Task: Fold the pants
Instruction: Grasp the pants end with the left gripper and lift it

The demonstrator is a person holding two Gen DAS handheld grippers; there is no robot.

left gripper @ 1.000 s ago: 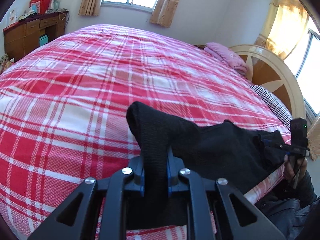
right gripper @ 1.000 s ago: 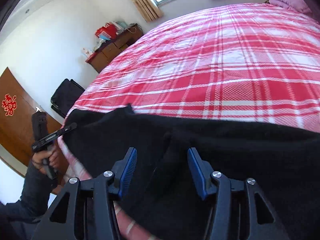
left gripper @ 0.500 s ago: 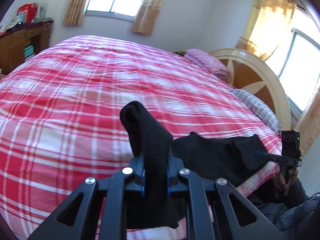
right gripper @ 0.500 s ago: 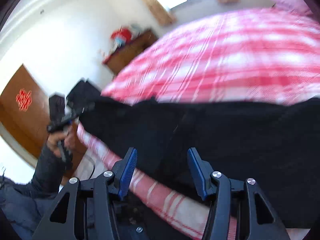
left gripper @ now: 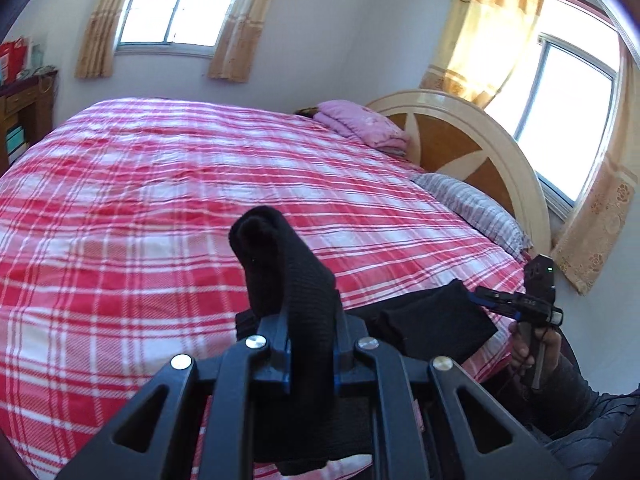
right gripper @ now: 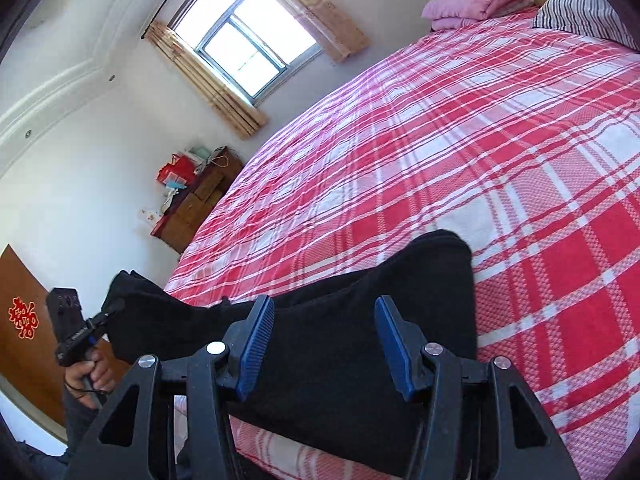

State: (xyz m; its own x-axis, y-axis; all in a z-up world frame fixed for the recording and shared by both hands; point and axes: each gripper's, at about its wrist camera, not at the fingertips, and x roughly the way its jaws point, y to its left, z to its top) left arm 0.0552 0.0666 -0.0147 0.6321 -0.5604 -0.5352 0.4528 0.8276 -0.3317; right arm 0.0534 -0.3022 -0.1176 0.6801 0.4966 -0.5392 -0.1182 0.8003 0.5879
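— Where are the pants (left gripper: 432, 322)?

— At the near edge of the bed (left gripper: 160, 208). My left claw (left gripper: 310, 350) is clamped on one end; my right claw (right gripper: 324, 338) stands apart.

— Next?

— Probably carry that end across, laying it flat.

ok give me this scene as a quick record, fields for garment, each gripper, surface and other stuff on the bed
garment: black pants, draped over the near edge of the bed
left gripper: shut on a bunched fold of the pants
right gripper: jaws apart, cloth lying between them, pads not pressing
surface: bed with red plaid cover
other items: folded pink blanket and striped pillow by the headboard
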